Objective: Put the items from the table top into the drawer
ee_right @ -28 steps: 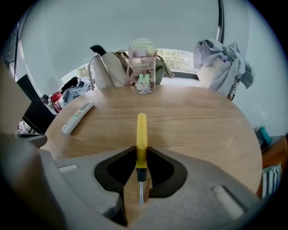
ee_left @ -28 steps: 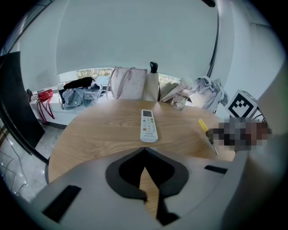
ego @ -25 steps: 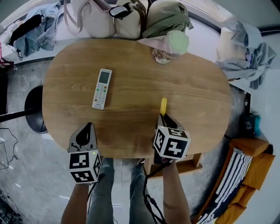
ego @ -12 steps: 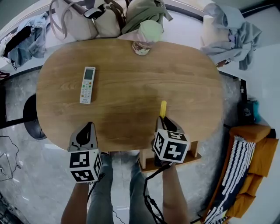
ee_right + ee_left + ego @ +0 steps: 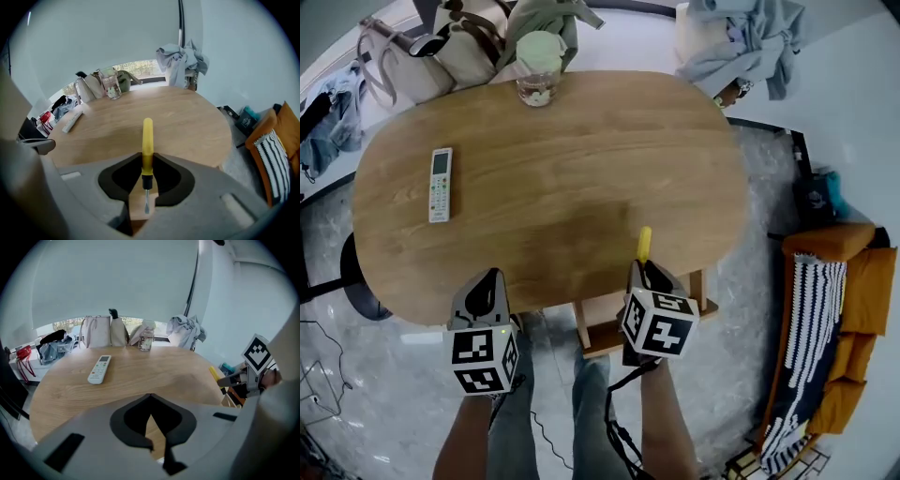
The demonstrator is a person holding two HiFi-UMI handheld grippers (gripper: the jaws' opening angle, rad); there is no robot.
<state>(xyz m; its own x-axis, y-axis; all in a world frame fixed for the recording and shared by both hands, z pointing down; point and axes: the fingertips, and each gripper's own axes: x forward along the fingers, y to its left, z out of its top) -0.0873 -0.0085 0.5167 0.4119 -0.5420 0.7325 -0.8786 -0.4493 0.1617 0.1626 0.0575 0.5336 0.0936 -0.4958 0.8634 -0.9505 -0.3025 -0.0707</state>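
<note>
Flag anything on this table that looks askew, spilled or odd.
Nothing is spilled or broken. One oddity: the right gripper holds the screwdriver by its yellow handle, blade pointing back toward the hand. The remote lies flat.

My head camera looks steeply down on the table (image 5: 544, 187) from high up. The camera on my left claw (image 5: 151, 395) sits low and close, looking across the tabletop. The one on my right claw (image 5: 146, 157) does too. All three see the remote (image 5: 439, 185).

No legible text anywhere; the print on the remote control (image 5: 439, 185) is too small to read.
</note>
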